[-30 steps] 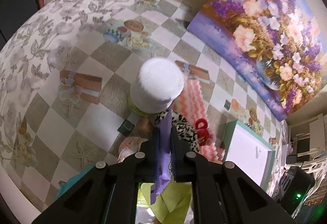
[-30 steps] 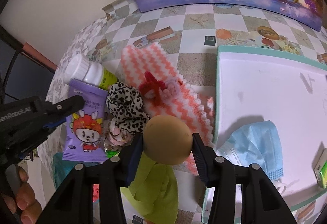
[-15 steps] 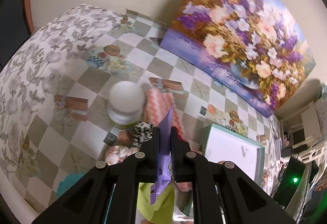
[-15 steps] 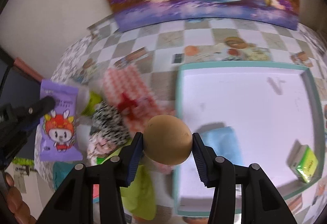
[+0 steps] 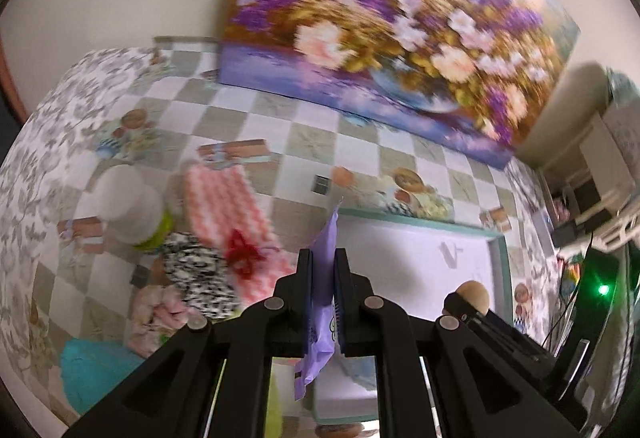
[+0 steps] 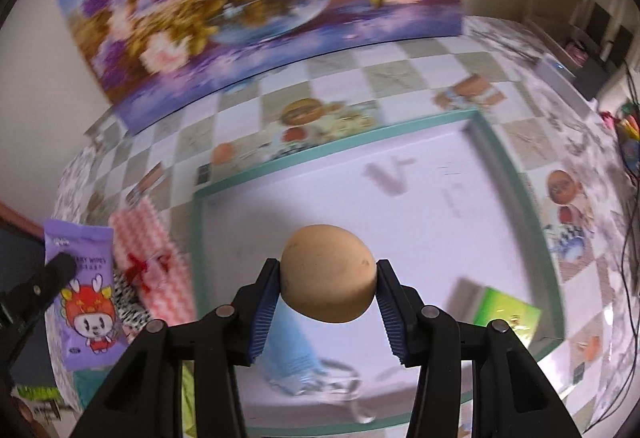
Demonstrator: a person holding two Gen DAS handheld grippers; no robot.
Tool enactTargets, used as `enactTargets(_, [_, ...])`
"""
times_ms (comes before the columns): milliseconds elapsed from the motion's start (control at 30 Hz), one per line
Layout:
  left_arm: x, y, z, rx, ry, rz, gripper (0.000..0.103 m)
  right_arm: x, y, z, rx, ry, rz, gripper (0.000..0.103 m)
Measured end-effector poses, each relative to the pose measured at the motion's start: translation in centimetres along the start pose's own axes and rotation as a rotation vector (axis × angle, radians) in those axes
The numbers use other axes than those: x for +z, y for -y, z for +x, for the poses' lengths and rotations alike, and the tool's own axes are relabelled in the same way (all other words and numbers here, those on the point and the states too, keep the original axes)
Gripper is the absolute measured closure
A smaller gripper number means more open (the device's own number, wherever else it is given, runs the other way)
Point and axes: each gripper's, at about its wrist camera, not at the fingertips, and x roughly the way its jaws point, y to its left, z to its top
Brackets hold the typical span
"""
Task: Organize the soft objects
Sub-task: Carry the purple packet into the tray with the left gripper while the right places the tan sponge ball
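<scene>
My left gripper [image 5: 322, 258] is shut on a purple baby-wipes packet [image 5: 325, 278], held edge-on above the near left edge of the teal-rimmed white tray [image 5: 416, 226]. The same wipes packet [image 6: 86, 294], with a cartoon figure on it, shows at the left of the right wrist view. My right gripper [image 6: 329, 278] is shut on a tan egg-shaped sponge [image 6: 328, 272], hanging over the tray [image 6: 340, 148]. In the left wrist view the sponge [image 5: 474, 292] appears low right. A blue face mask [image 6: 288, 350] and a green box [image 6: 506, 314] lie in the tray.
Left of the tray lie a pink zigzag cloth [image 5: 228, 198] with a red bow [image 5: 242, 252], a leopard-print scrunchie [image 5: 192, 270], a white-capped bottle [image 5: 128, 206], a pink soft item [image 5: 156, 310] and a teal cloth [image 5: 92, 370]. A flower painting [image 5: 392, 30] leans on the wall.
Both grippers have travelled right, from over the pile of soft items to over the tray, each keeping its grip. The bottle and cloths have slid to the left of both views.
</scene>
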Motion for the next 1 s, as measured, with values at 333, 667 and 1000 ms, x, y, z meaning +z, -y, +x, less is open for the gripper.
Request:
enactTargets(333, [-1.5, 7.1, 4.5, 0.015, -0.07, 0.153, 0.093, 1.5, 7.0, 0.9, -0.114, -0.011, 0.124, 0.052])
enactTargets(667, [-2.8, 11.4, 7.1, 0.034, -0.097, 0.254, 0.093, 1.6, 9.6, 2.0, -0.148, -0.049, 0.157, 0.052])
enactTargets(1000, [-2.0, 10.9, 5.3, -0.003, -0.091, 0.225, 0.066, 1.9, 8.6, 0.6, -0.134, -0.038, 0.141, 0.045])
